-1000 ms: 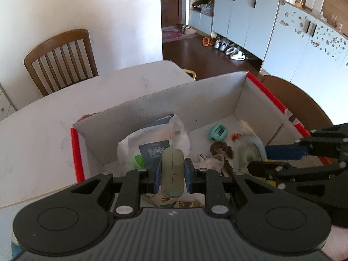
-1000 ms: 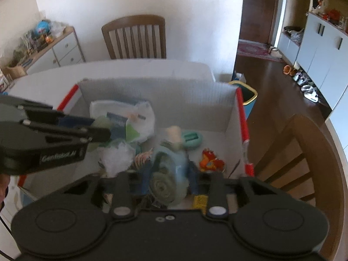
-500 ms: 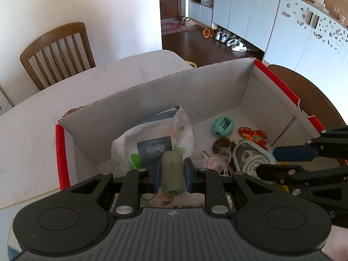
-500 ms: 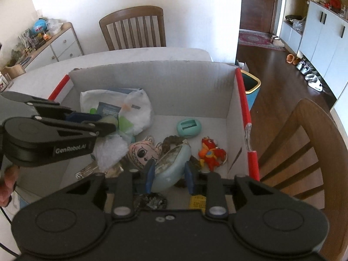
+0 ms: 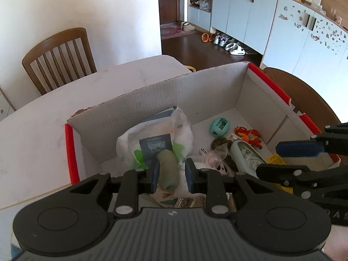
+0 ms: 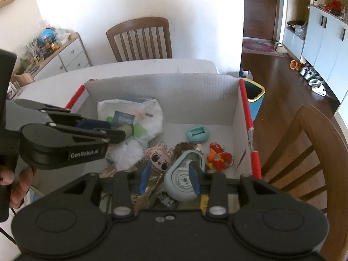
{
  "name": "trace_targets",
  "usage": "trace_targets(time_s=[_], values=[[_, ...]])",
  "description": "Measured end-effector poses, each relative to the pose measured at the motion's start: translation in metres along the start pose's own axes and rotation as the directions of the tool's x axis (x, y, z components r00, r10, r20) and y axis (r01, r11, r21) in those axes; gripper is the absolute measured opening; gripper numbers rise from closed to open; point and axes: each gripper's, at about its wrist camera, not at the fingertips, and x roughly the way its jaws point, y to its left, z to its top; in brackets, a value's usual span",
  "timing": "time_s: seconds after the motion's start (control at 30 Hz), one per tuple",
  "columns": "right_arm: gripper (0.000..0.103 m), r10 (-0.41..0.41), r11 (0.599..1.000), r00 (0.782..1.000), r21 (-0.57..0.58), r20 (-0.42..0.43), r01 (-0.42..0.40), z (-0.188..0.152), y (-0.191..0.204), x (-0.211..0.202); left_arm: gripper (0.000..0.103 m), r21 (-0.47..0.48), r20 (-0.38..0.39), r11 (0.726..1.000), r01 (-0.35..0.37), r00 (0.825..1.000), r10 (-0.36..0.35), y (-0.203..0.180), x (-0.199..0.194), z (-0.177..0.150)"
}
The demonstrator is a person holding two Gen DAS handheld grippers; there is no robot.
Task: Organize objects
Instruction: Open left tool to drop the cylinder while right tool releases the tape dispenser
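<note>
An open cardboard box (image 5: 165,102) with red edges sits on the white table; it also shows in the right wrist view (image 6: 195,91). My left gripper (image 5: 170,173) is open over the box; a green roll (image 5: 168,168) lies between its fingers, tilted, with a gap on the right. My right gripper (image 6: 169,179) is open above a pale blue round device (image 6: 184,178) that lies in the box. Also in the box are a white plastic bag (image 5: 156,139), a teal sharpener (image 6: 197,132), an orange toy (image 6: 218,157) and a doll-face toy (image 6: 158,158).
Wooden chairs stand behind the table (image 5: 58,58) and at the box's right side (image 6: 308,152). A blue bin with a yellow rim (image 6: 253,100) stands on the floor past the box. A white dresser (image 6: 63,58) is at the far left.
Both grippers rose and opened. The right gripper let go of the pale blue device, which now lies in the box. The left gripper's fingers spread apart from the green roll.
</note>
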Motion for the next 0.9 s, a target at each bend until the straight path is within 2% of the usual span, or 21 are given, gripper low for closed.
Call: trace_targets(time_s=[0.1, 0.37, 0.4, 0.5, 0.53, 0.77, 0.83, 0.9], values=[[0.042, -0.006, 1.0, 1.0, 0.013, 0.02, 0.006, -0.002, 0.002, -0.007, 0.03, 0.006, 0.023, 1.0, 0.006, 1.0, -0.006, 0.0, -0.01, -0.004], [0.049, -0.02, 0.999, 0.997, 0.029, 0.072, 0.018, -0.008, 0.01, -0.032, 0.031, 0.01, 0.081, 1.0, 0.03, 0.996, -0.03, 0.005, -0.042, -0.011], [0.051, -0.022, 0.999, 0.997, 0.029, 0.079, 0.02, -0.009, 0.012, -0.035, 0.034, 0.013, 0.09, 0.999, 0.032, 0.995, -0.033, 0.006, -0.047, -0.012], [0.053, -0.031, 0.999, 0.995, 0.03, 0.099, 0.028, -0.011, 0.019, -0.044, 0.056, 0.02, 0.126, 0.999, 0.036, 0.991, -0.039, 0.009, -0.062, -0.016], [0.054, -0.032, 0.999, 0.994, 0.03, 0.105, 0.029, -0.012, 0.022, -0.047, 0.059, 0.023, 0.141, 0.999, 0.039, 0.989, -0.042, 0.01, -0.068, -0.018], [0.062, -0.044, 0.999, 0.987, 0.038, 0.156, 0.038, -0.019, 0.044, -0.065, 0.059, 0.033, 0.185, 0.997, 0.069, 0.98, -0.074, 0.021, -0.099, -0.031], [0.064, -0.042, 0.998, 0.984, 0.042, 0.171, 0.036, -0.021, 0.05, -0.071, 0.066, 0.036, 0.198, 0.997, 0.073, 0.977, -0.079, 0.025, -0.108, -0.036], [0.067, -0.048, 0.998, 0.982, 0.043, 0.181, 0.041, -0.024, 0.055, -0.075, 0.069, 0.033, 0.21, 0.996, 0.077, 0.974, -0.082, 0.03, -0.116, -0.04]])
